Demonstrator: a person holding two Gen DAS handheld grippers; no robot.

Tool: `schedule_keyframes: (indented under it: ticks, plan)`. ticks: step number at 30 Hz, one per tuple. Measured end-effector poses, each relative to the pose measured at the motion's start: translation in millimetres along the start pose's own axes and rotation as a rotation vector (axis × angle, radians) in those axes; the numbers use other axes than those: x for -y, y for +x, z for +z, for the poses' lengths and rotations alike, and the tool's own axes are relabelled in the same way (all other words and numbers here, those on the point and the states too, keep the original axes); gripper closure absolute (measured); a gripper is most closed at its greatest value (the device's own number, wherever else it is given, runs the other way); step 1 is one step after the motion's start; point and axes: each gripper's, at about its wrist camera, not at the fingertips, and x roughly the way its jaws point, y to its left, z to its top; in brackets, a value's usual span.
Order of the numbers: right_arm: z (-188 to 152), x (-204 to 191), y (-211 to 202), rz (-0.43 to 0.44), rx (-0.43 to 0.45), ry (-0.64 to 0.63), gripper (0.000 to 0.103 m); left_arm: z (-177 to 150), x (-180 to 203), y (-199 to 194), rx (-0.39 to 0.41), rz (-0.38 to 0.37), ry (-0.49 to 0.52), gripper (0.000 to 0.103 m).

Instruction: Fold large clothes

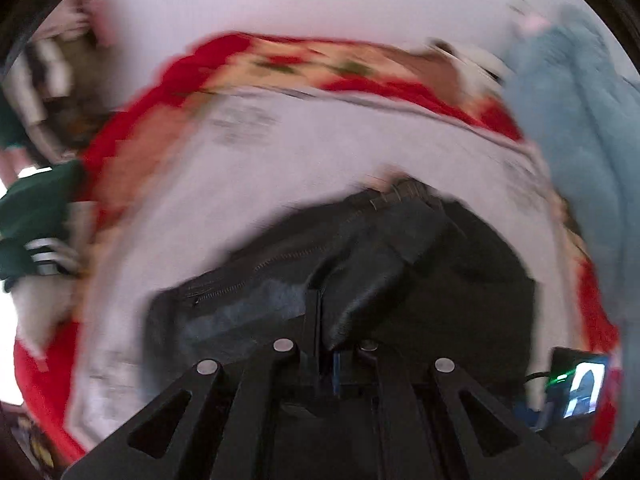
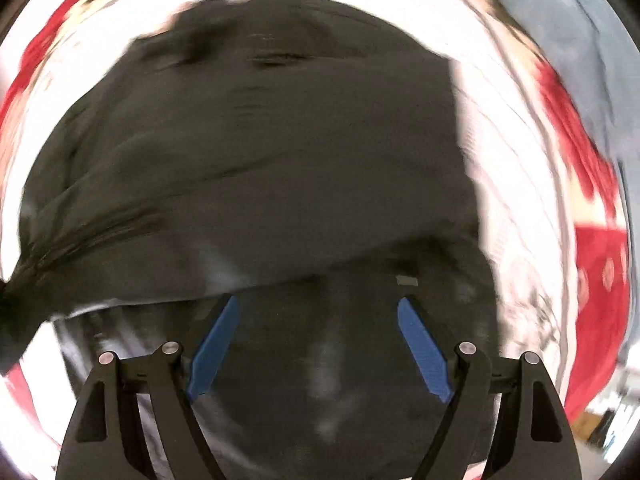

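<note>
A large black garment (image 1: 360, 264) with a zipper lies on a white and red patterned cover (image 1: 248, 152). My left gripper (image 1: 326, 320) is shut on a fold of the black garment and holds it up from the cover. In the right wrist view the black garment (image 2: 260, 152) fills most of the frame. My right gripper (image 2: 320, 304) is open, its blue pads (image 2: 216, 344) spread wide just over the fabric, holding nothing. Both views are blurred by motion.
A light blue fleece item (image 1: 580, 128) lies at the right, and it also shows in the right wrist view (image 2: 560, 32). Green clothing (image 1: 36, 216) sits at the left edge. A small lit screen (image 1: 584, 388) is at the lower right.
</note>
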Motion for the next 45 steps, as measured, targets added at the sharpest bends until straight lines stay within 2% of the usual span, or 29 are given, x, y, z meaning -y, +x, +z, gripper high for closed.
schedule_keyframes:
  ticks: [4,7,11,14,15,17,18,19,21,25,27,28,30,33,35,36,39,40,41,42,45]
  plan:
    - [0.4,65.9,4.8,-0.007,-0.019,0.12,0.02,-6.6,93.6,37.9,-0.076,-0.09,0.139,0.101]
    - [-0.5,107.1,7.9,-0.019,-0.027,0.183,0.02,-17.1,142.0,69.0,-0.134,-0.09,0.228,0.101]
    - [-1.0,140.5,13.3,-0.011,-0.041,0.234,0.02,-27.1,167.4,106.3,-0.221,-0.055,0.268,0.099]
    - [0.0,156.1,15.7,0.038,-0.054,0.266,0.02,-33.5,168.4,119.8,-0.305,-0.064,0.244,0.094]
    - [0.2,159.4,15.7,0.058,-0.059,0.275,0.02,-33.3,166.3,120.5,-0.324,-0.086,0.237,0.086]
    - [0.6,169.4,14.9,0.116,-0.065,0.302,0.02,-34.0,164.1,120.6,-0.348,-0.117,0.243,0.06]
    - [0.9,172.7,13.1,0.16,-0.072,0.315,0.02,-34.2,161.8,119.6,-0.352,-0.123,0.242,0.036]
    - [1.2,175.5,10.2,0.204,-0.074,0.327,0.02,-33.2,158.1,116.9,-0.35,-0.135,0.239,0.021]
    - [1.0,177.8,3.9,0.282,-0.071,0.349,0.02,-30.7,147.7,110.0,-0.346,-0.15,0.216,0.015]
    - [10.6,171.8,-10.7,0.453,-0.049,0.371,0.021,-26.9,111.9,90.8,-0.348,-0.137,0.148,0.014]
    - [25.3,158.2,-17.9,0.535,-0.036,0.357,0.028,-25.1,86.1,76.7,-0.334,-0.116,0.105,0.014]
    - [35.1,148.9,-19.5,0.567,-0.032,0.333,0.038,-23.8,70.1,70.4,-0.327,-0.1,0.078,0.014]
    - [53.4,126.5,-17.2,0.592,-0.027,0.276,0.044,-22.6,37.5,58.6,-0.307,-0.051,0.025,0.014]
    - [80.2,94.0,-7.7,0.59,-0.033,0.208,0.044,-23.8,-16.8,52.0,-0.26,0.118,-0.032,0.014]
    - [94.5,80.7,12.6,0.561,-0.075,0.184,0.043,-27.0,-50.2,60.5,-0.242,0.234,-0.057,0.014]
    - [104.9,67.0,26.5,0.538,-0.11,0.166,0.043,-29.1,-66.0,70.0,-0.258,0.294,-0.063,0.014]
    - [122.9,31.1,52.2,0.478,-0.174,0.084,0.043,-37.2,-105.6,90.9,-0.304,0.371,-0.123,0.014]
    - [125.4,21.9,50.7,0.426,-0.146,0.044,0.056,-38.5,-112.5,91.1,-0.304,0.374,-0.144,0.014]
    - [124.9,19.5,47.9,0.388,-0.115,0.022,0.086,-39.5,-117.9,89.9,-0.297,0.384,-0.162,0.014]
    - [124.2,15.1,37.2,0.357,-0.064,0.0,0.089,-40.6,-123.0,86.8,-0.29,0.395,-0.176,0.014]
    - [115.3,17.0,6.7,0.341,0.042,0.002,0.095,-47.4,-131.9,76.7,-0.276,0.406,-0.215,0.014]
